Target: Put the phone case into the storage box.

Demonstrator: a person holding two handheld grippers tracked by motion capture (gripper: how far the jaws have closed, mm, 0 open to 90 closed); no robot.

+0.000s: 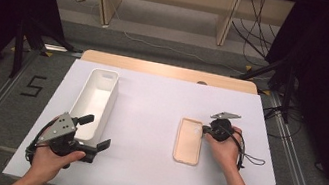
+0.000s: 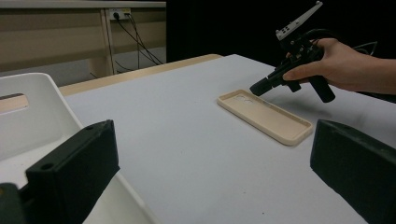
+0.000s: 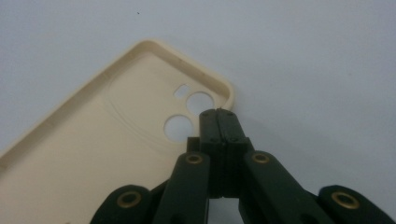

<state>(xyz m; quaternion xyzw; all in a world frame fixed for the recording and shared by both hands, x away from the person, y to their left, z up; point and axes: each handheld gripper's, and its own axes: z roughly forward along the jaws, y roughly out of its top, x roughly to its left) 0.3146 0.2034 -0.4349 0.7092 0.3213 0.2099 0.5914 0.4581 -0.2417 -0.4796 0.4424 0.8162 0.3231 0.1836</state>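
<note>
The right gripper's (image 3: pixel 218 113) fingers (image 3: pixel 229 126) are pressed flat together with nothing between them, their joined tip sitting at the camera-hole corner of the cream phone case (image 3: pixel 116 154). Whether the tip actually touches the case's raised rim I cannot tell; from the left gripper view it looks to be at or just above that corner. Closed like this, the fingers make one narrow point, which suits nudging or prying at a thin rim better than pinching it, so my guess is that the right hand (image 1: pixel 224 151) means to push or tip the case rather than grasp it yet.

The phone case lies flat on the white tabletop (image 1: pixel 147 120), open side up, its long axis running away from the person. That leaves only a low wall to catch, which may be why the approach is at a corner.

The left gripper (image 1: pixel 95 134) waits well to the left of the case, fingers (image 2: pixel 70 172) spread wide and empty, hovering at the near end of the white bin (image 1: pixel 95 98). The bin stands further left of the case, lengthways and parallel to it. Held open beside the bin, that gripper seems poised either to steady the bin or to receive the case; the bin is the likely destination.
</note>
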